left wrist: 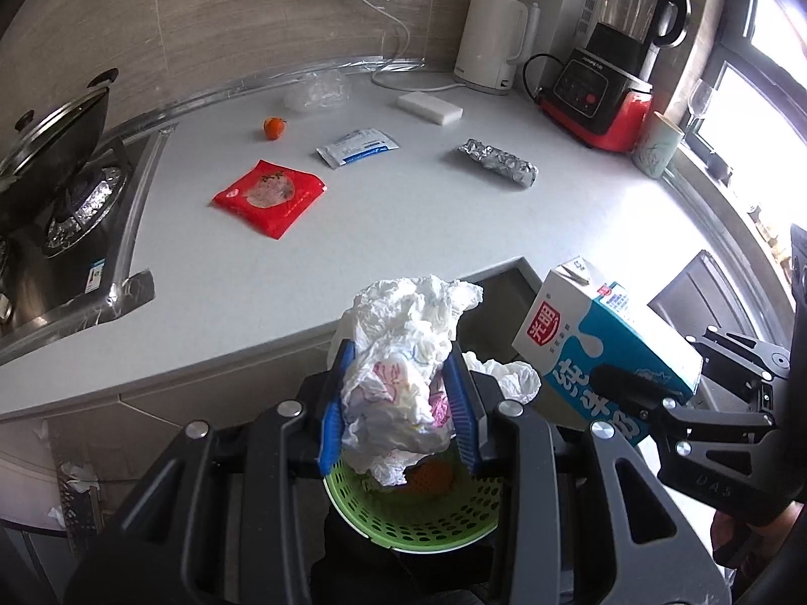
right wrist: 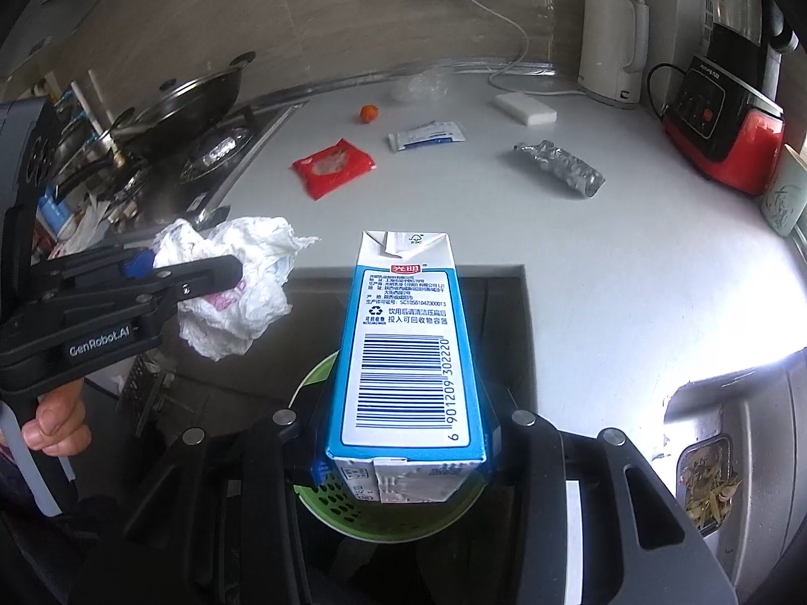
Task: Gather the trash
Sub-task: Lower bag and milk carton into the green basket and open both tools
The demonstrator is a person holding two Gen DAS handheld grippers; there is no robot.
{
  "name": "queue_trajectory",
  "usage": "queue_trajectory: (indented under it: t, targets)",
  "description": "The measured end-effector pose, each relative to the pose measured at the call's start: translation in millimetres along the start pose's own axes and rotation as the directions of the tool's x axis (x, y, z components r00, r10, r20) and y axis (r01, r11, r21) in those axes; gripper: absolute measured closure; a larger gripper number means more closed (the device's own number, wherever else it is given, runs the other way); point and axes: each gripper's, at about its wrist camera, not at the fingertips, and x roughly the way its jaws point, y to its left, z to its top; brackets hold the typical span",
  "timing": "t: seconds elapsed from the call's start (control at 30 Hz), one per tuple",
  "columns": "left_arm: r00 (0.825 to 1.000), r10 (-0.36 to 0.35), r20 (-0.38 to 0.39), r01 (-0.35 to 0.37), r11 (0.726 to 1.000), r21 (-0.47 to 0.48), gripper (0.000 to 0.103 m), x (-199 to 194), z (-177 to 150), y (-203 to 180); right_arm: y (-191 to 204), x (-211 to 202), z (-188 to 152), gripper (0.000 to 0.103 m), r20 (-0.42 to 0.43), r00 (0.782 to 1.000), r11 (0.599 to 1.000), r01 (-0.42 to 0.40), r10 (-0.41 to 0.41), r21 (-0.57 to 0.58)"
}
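My left gripper (left wrist: 401, 393) is shut on a crumpled white plastic bag (left wrist: 403, 353), held above a green perforated bin (left wrist: 418, 509) below the counter edge. My right gripper (right wrist: 403, 454) is shut on a blue and white milk carton (right wrist: 408, 353), also above the green bin (right wrist: 328, 504). The carton shows in the left wrist view (left wrist: 605, 353), the bag in the right wrist view (right wrist: 237, 287). On the white counter (left wrist: 403, 232) lie a red wrapper (left wrist: 270, 196), a white and blue sachet (left wrist: 358, 146), a foil roll (left wrist: 499, 164), an orange scrap (left wrist: 275, 127) and clear plastic (left wrist: 318, 91).
A stove with a lidded wok (left wrist: 55, 136) is at the left. A white kettle (left wrist: 492, 40), a sponge (left wrist: 428, 107), a red and black blender (left wrist: 610, 75) and a cup (left wrist: 655, 146) stand at the back right. A sink (right wrist: 731, 454) with scraps is at the right.
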Motion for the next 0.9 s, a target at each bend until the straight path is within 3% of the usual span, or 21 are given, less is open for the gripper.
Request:
queue_trajectory:
  t: [0.33,0.43,0.5,0.9]
  targets:
    - [1.0,0.012,-0.004,-0.012,1.0,-0.013,0.068,-3,-7,3,12,2,-8,0.061,-0.011,1.0,0.999,-0.023,0.022,-0.05]
    - [1.0,0.015,-0.006,-0.015,1.0,-0.013,0.068,-3,-8,5,15,7,-11,0.054,-0.027,0.999,0.998,-0.033,0.031,-0.054]
    - [1.0,0.015,-0.012,-0.015,1.0,-0.01,0.068,-2,-10,4,15,11,-14,0.036,-0.04,0.999,0.998,-0.035,0.033,-0.044]
    - [0.998,-0.011,-0.054,0.011,1.0,0.009,0.068,9,-17,-6,4,2,-10,0.03,-0.014,1.0,1.0,0.0,0.0,-0.025]
